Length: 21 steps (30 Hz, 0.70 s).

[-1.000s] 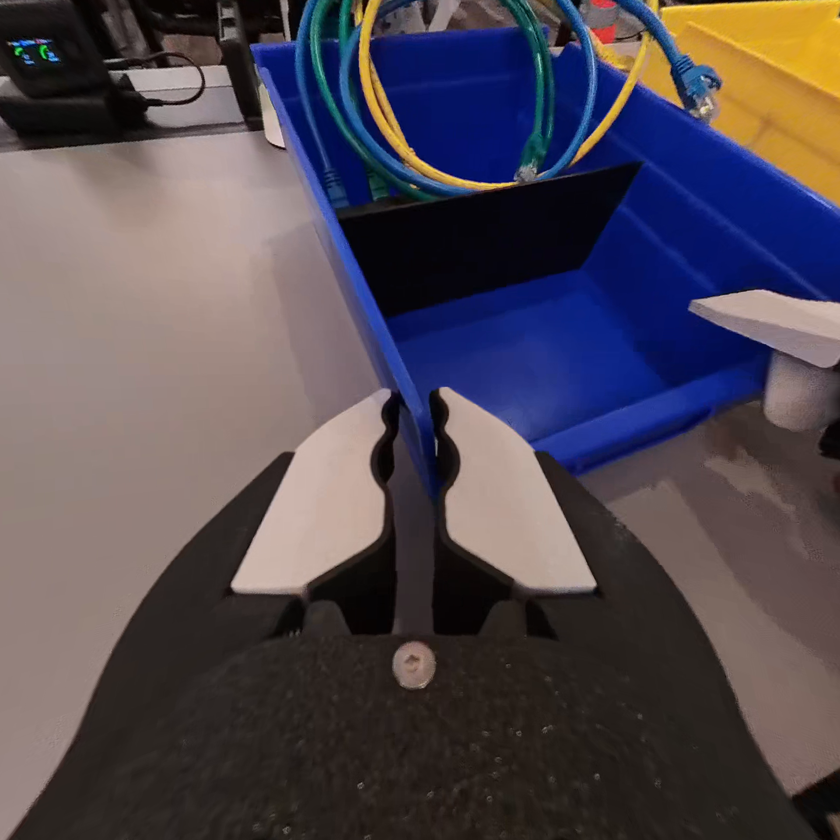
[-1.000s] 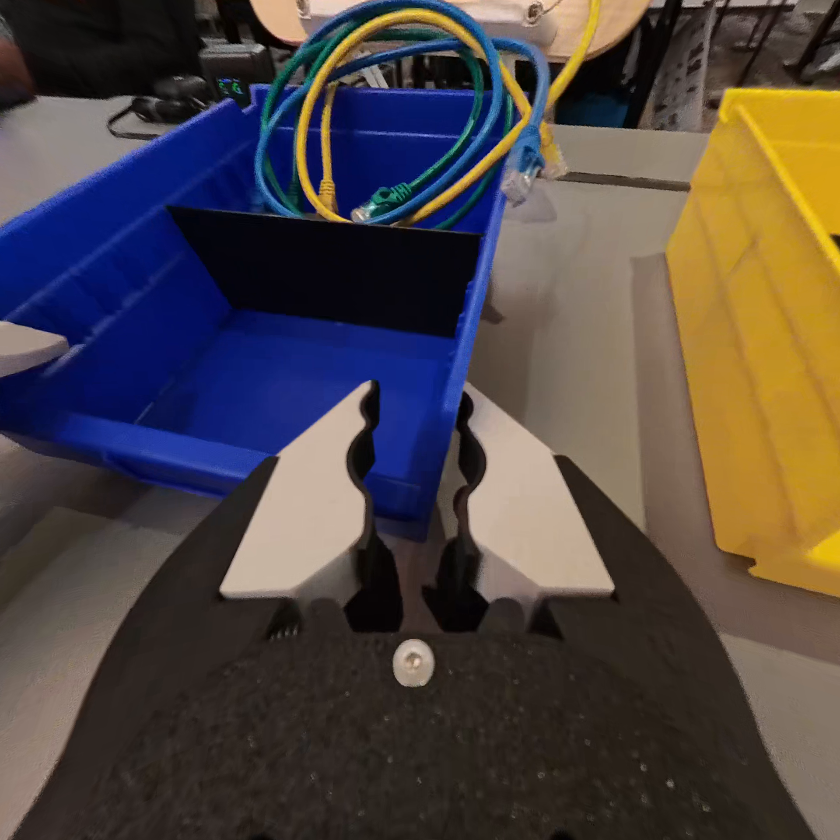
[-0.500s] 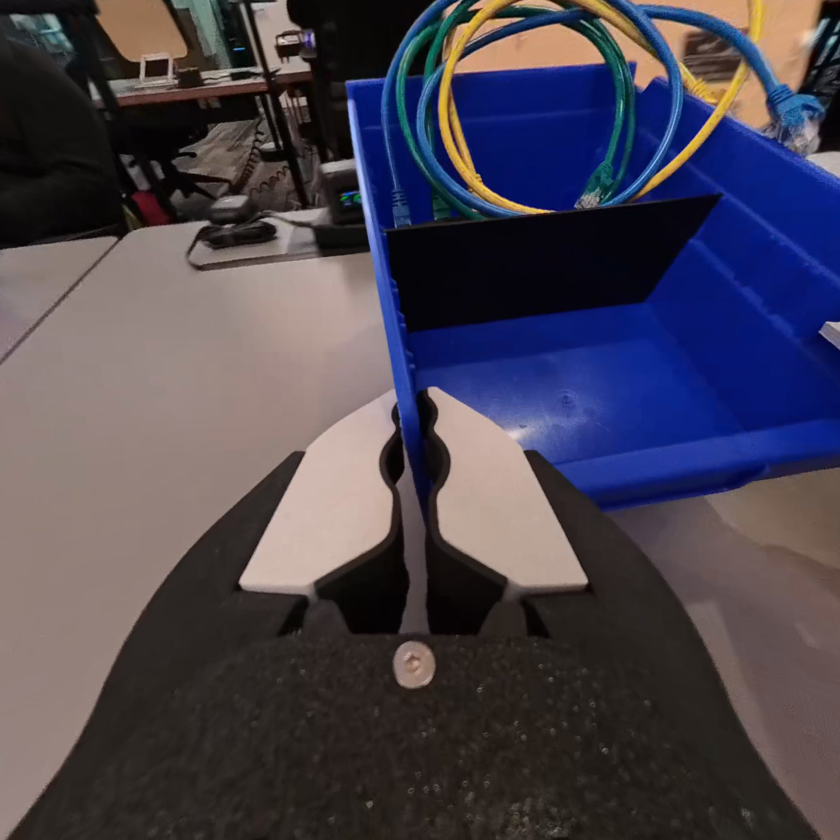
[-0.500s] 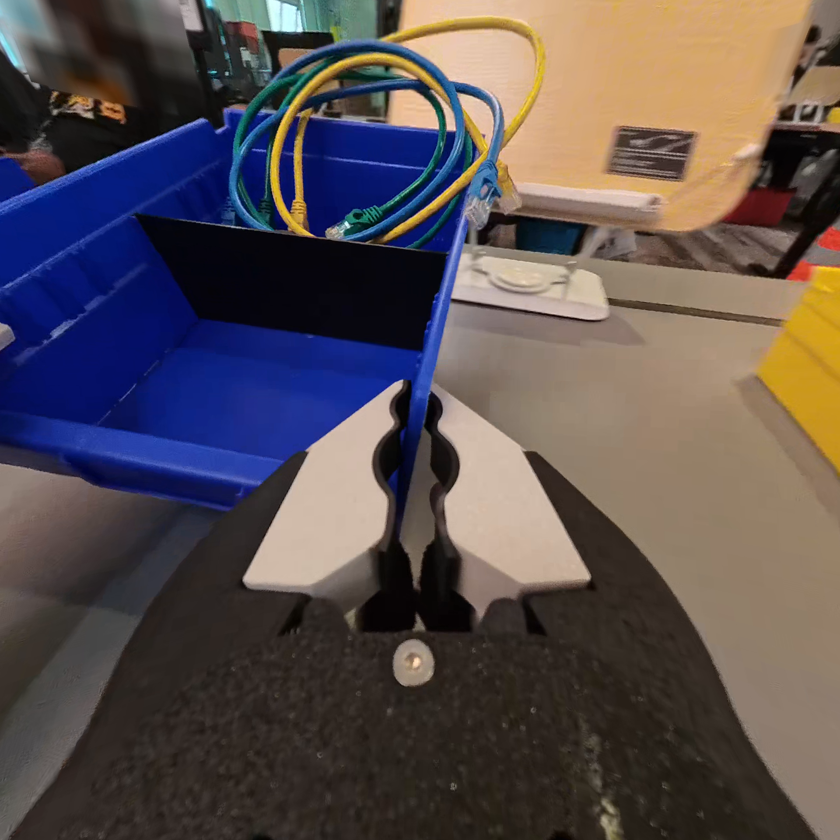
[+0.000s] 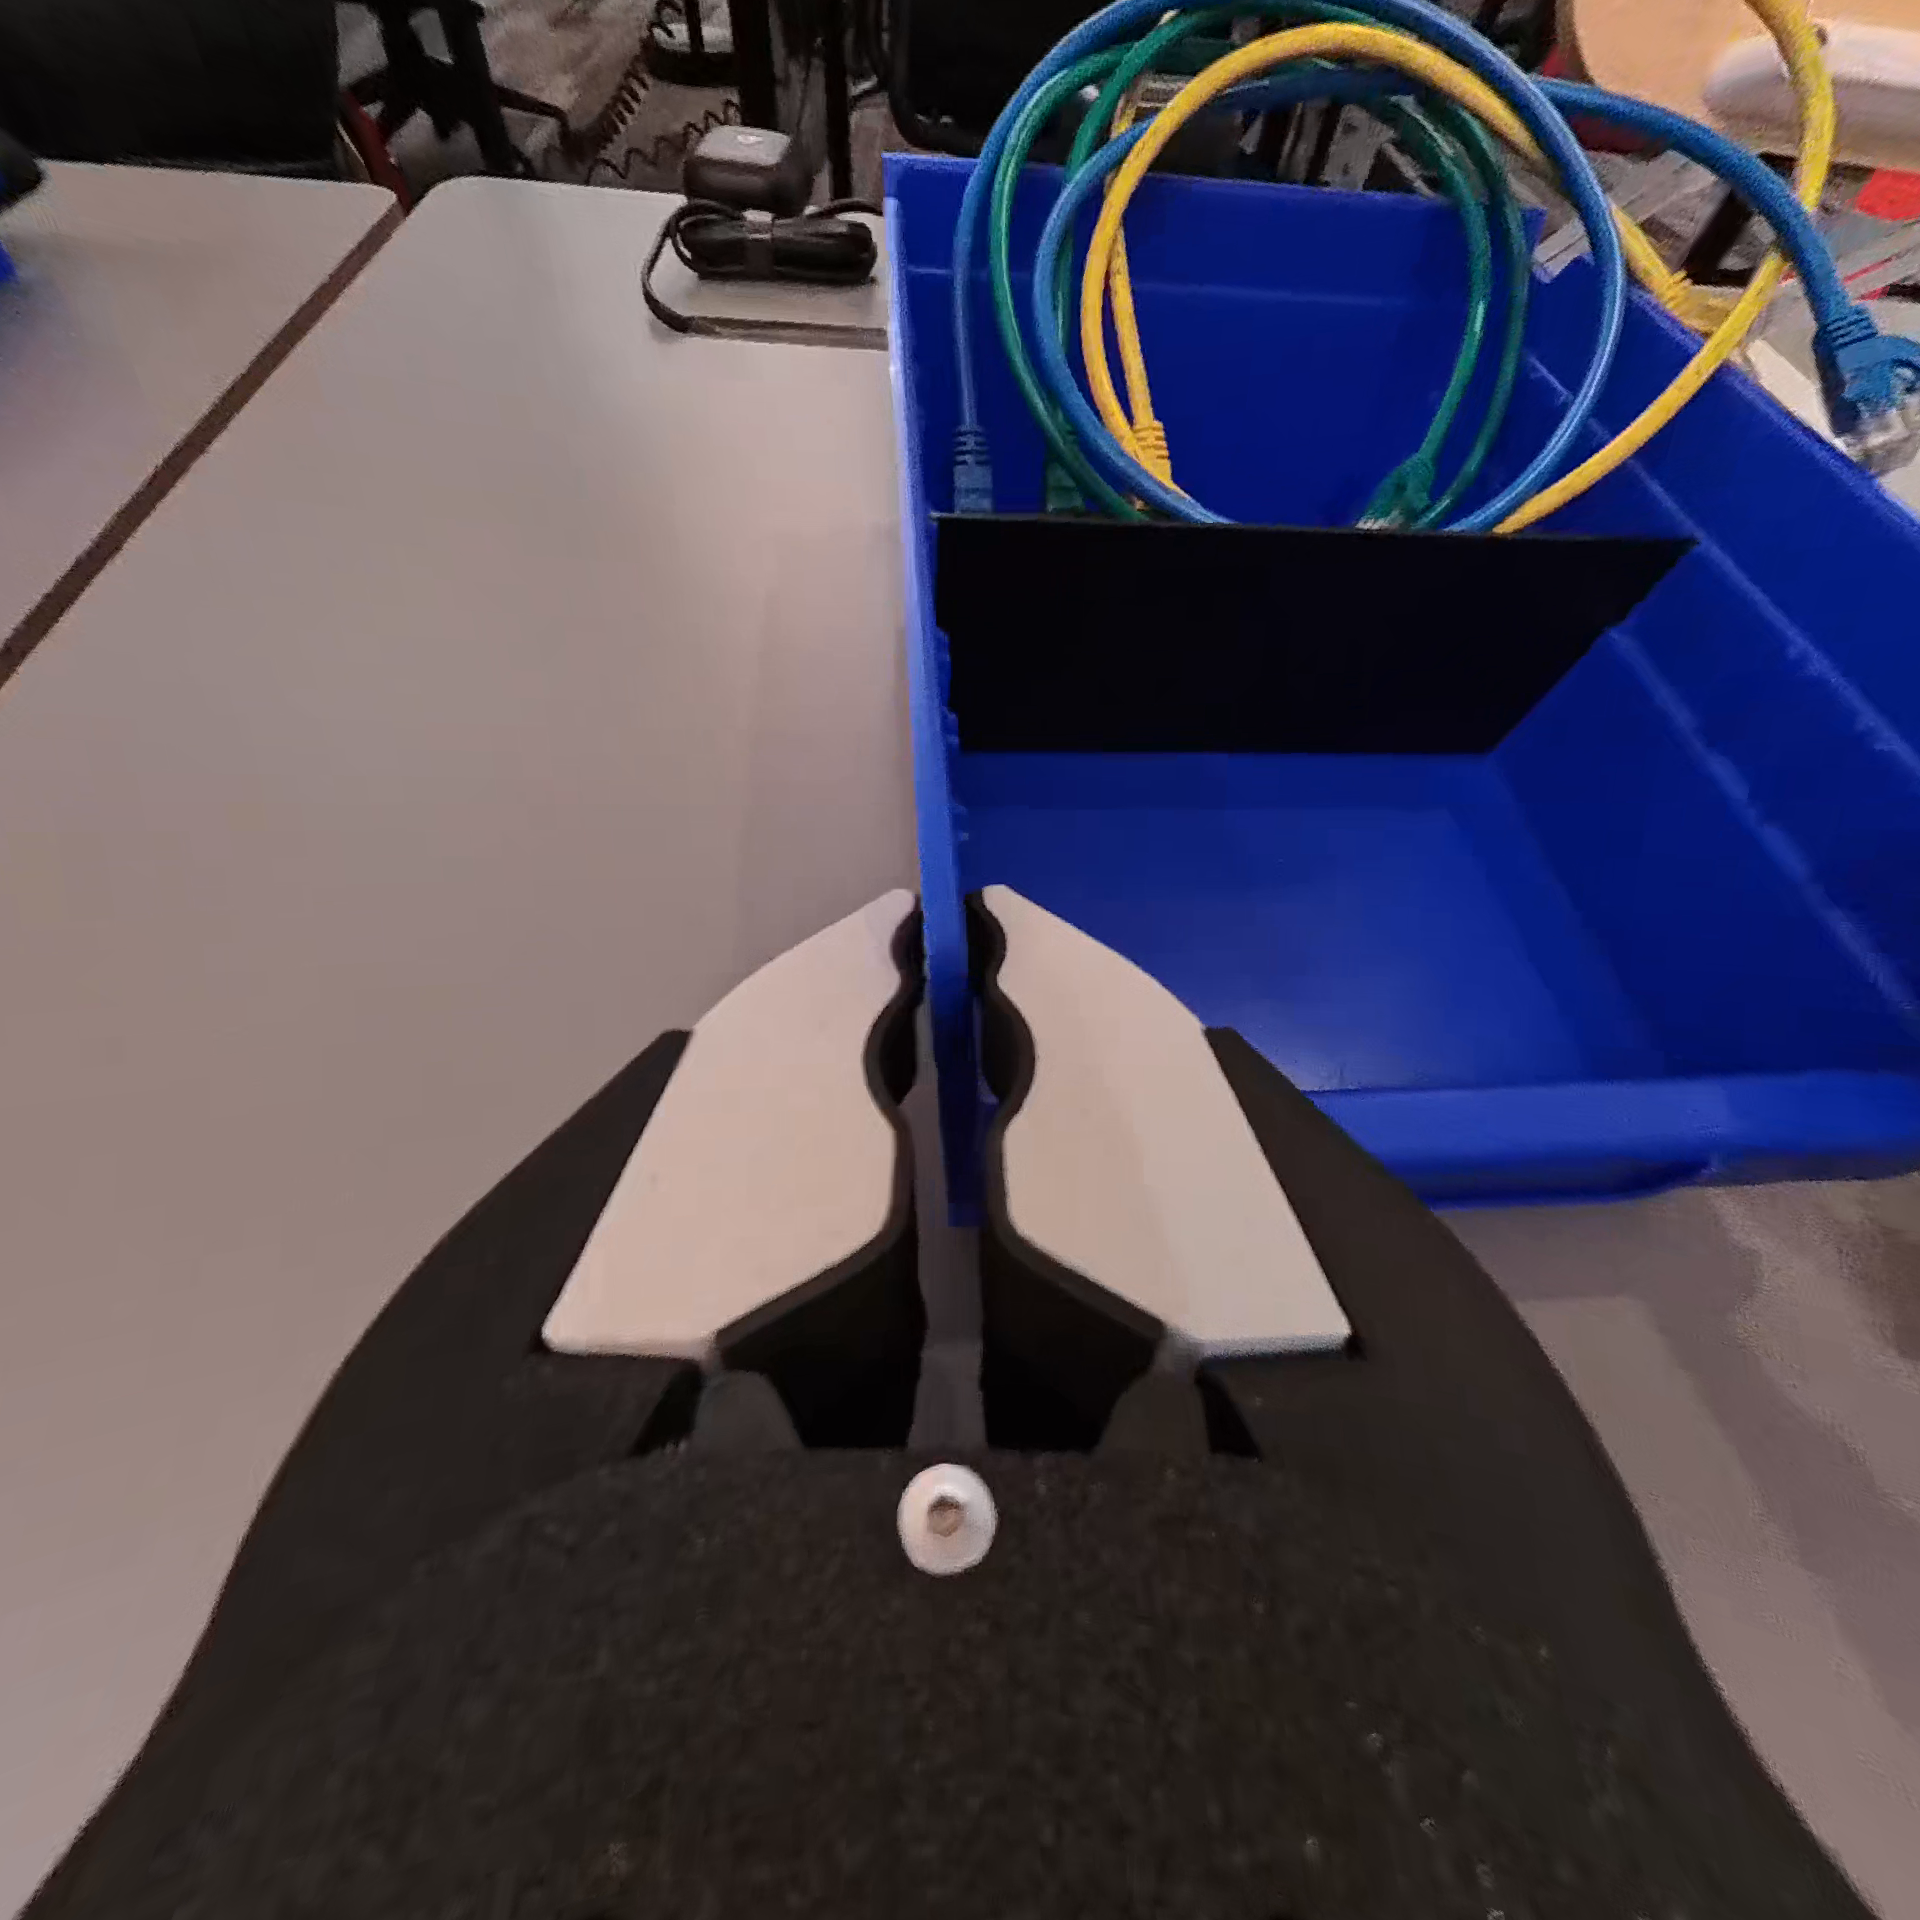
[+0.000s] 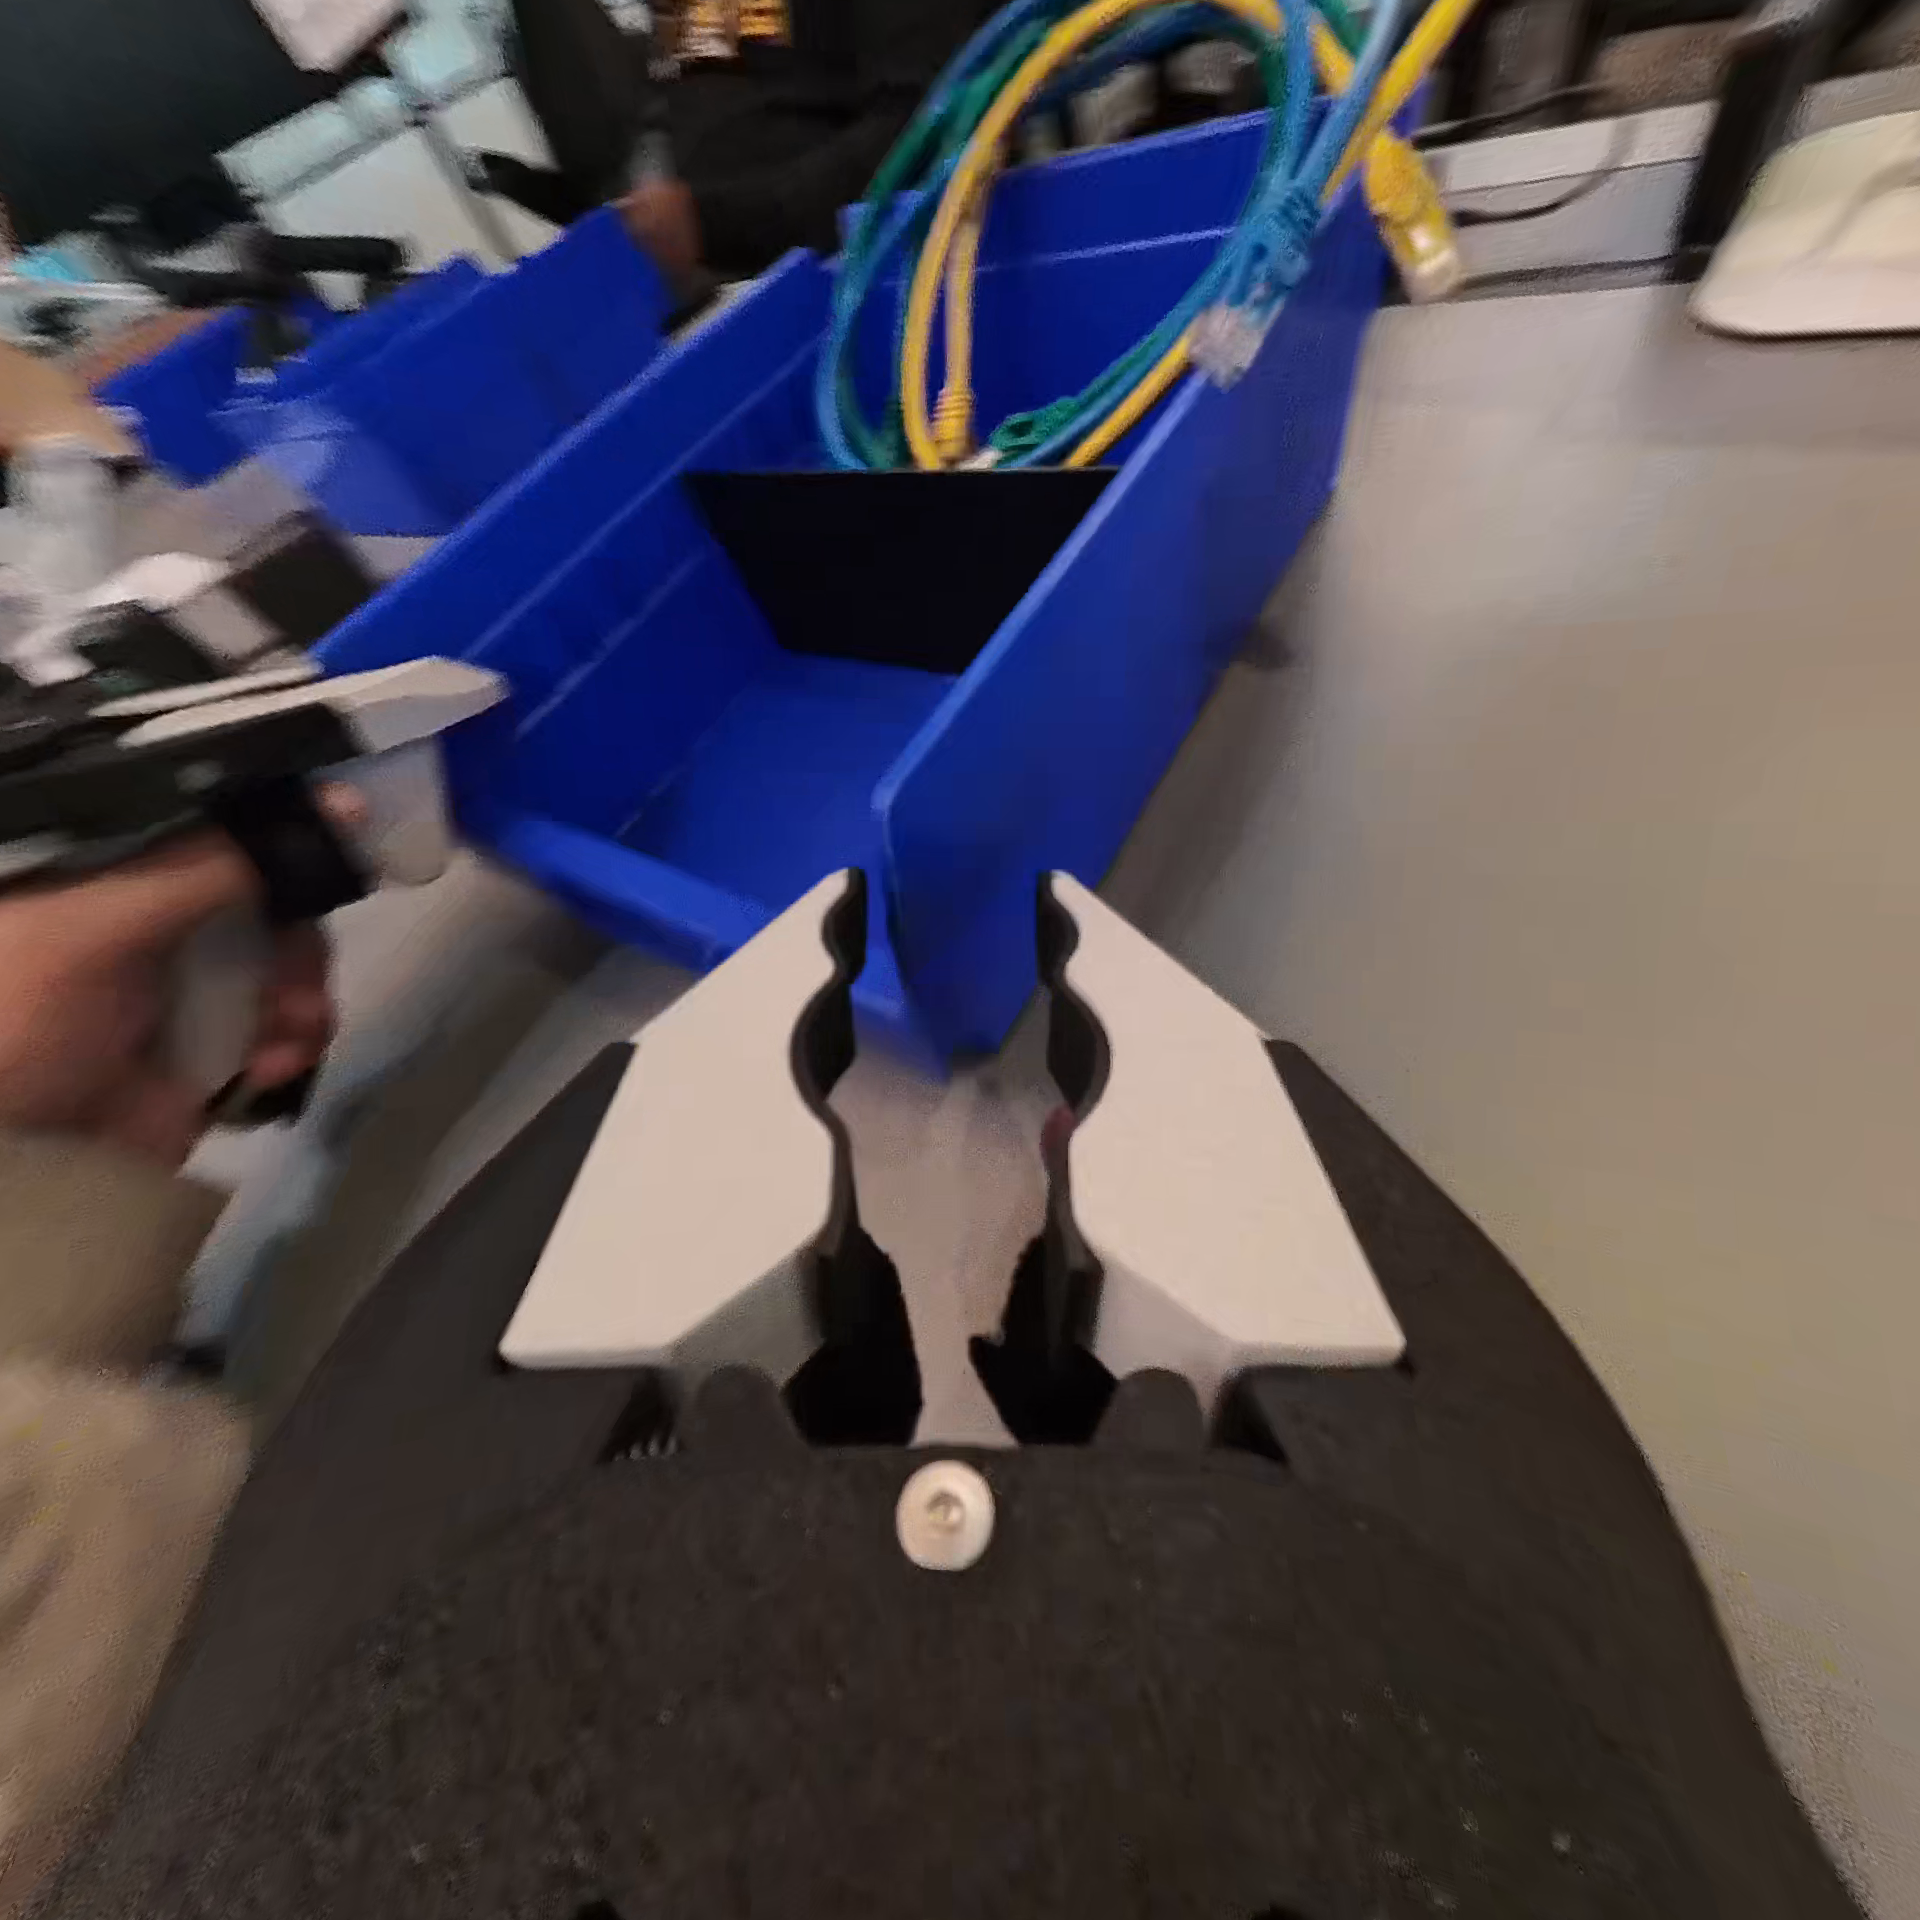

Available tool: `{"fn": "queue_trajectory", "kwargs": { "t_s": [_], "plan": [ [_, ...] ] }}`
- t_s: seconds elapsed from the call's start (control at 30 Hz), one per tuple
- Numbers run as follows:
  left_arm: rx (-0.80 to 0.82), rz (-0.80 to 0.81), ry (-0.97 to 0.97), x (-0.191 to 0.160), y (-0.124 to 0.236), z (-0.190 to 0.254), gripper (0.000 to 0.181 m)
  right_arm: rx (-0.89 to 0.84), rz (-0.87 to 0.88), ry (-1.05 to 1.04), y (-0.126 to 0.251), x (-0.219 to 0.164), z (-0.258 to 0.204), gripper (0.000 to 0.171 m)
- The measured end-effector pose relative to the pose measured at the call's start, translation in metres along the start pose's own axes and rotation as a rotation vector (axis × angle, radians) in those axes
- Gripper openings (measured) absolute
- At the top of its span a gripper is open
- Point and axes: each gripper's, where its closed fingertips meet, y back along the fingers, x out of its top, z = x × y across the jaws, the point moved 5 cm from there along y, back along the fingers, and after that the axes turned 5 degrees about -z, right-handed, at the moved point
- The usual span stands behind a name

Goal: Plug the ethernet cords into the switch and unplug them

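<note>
Through the left wrist view, the left gripper (image 5: 943, 904) is pinching the left side wall of a blue bin (image 5: 1403, 956), its 2 pale fingers (image 5: 769, 1122) pressing that thin wall from either side near the bin's front corner. The bin is sitting on a grey table (image 5: 468, 675). A black divider (image 5: 1247, 634) is standing across the bin and splitting it into 2 compartments. The near compartment is showing only its blue floor. Behind the divider, the ethernet cords (image 5: 1299, 301) are looping up out of the far compartment: blue, green and yellow loops tangled together. 1 blue plug (image 5: 1870, 400) is hanging over the bin's right rim. The bottom of that far compartment is hidden, so I cannot tell where the switch is. A black adapter with its cable (image 5: 748, 223) is lying on the table beyond the bin.

Through the right wrist view, which is blurring with motion, the right gripper (image 6: 951, 894) is standing with its fingers (image 6: 727, 1122) apart, the bin's right front corner (image 6: 966, 862) sitting between them without being clamped. The cords (image 6: 1039, 260) are rising from the far compartment behind the divider (image 6: 894, 561). At the left edge, the left gripper (image 6: 395, 696) is meeting the bin's other wall, with a person's hand (image 6: 125, 987) holding its handle. More blue bins (image 6: 395, 384) are standing farther back.
</note>
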Motion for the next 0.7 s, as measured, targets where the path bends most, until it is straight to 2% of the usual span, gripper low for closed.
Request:
{"fn": "queue_trajectory", "kwargs": {
  "t_s": [0.07,0.13,0.2,0.27,0.37,0.4,0.5,0.57,0.63,0.7],
  "plan": [
    [0.047,0.064,0.031,0.009,0.013,0.000,0.030,0.154,-0.002,0.056,0.033,-0.005,0.009,0.037],
    [0.115,0.167,0.182,0.015,0.040,0.001,0.047,0.217,-0.024,0.134,0.069,-0.017,0.033,0.038],
    [0.147,0.317,0.274,0.016,0.065,0.010,0.040,0.178,-0.023,0.198,0.104,-0.027,0.072,0.040],
    [0.142,0.428,0.243,0.022,0.070,0.026,0.031,0.072,-0.004,0.196,0.137,-0.033,0.120,0.044],
    [0.120,0.329,0.063,0.016,0.048,0.057,0.032,0.023,-0.041,0.049,0.190,-0.034,0.176,0.048],
    [0.111,0.292,0.026,0.013,0.042,0.068,0.037,0.010,-0.019,-0.011,0.207,-0.030,0.192,0.049],
    [0.076,0.319,-0.035,0.010,0.041,0.096,0.040,-0.122,0.157,-0.116,0.262,-0.017,0.247,0.047],
    [0.080,0.341,-0.040,0.010,0.039,0.104,0.039,-0.239,0.324,-0.176,0.296,-0.010,0.286,0.036],
    [-0.020,0.309,-0.018,0.009,0.027,0.115,0.035,-0.308,0.516,-0.282,0.324,-0.008,0.325,0.031],
    [-0.180,0.225,0.022,0.009,0.014,0.129,0.032,-0.296,0.509,-0.364,0.327,-0.014,0.354,0.031]
  ]
}}
